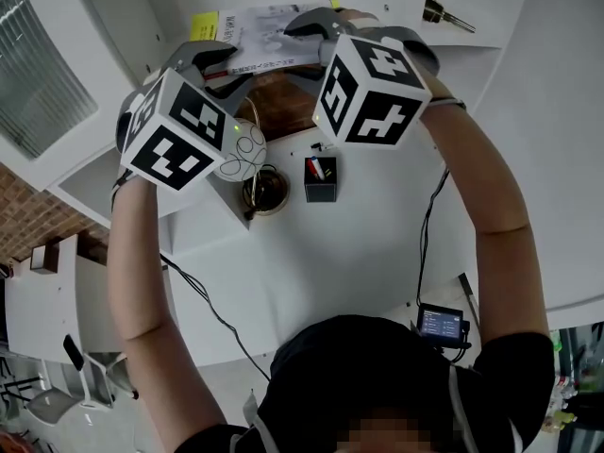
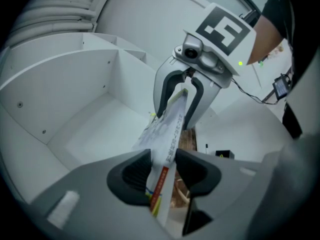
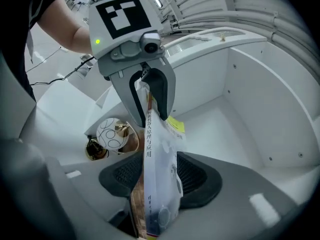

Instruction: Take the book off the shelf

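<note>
Book: you have the thin white book stretched between both claws, one at each end. It sits in front of the shelf and above the surface.
Left claw: your left claw is narrow, and its pads look pressed on one end of the book.
Right claw: your right claw holds the other end, with the cover filling the gap between its pads.
Done so far: by my judgement the book is already out of its compartment. No part of it seems to rest on the shelf floor, though its lower edge is partly hidden.
Left to do: little. You only need to draw the book fully away from the shelf, and both grips must hold while you do.
Compartment contents: the bay behind the book shows bare white walls and floor, with nothing in the part you can see.
Pen holder: the black square pen holder stands on the surface below the book. A few pens stand in it, one with red on it.
Other items: a white ball with looped lines sits just beside a brass-coloured stand. I cannot tell whether the stand holds anything.
Under the book: a brown wooden thing is too hidden to say whether it is a container.
</note>
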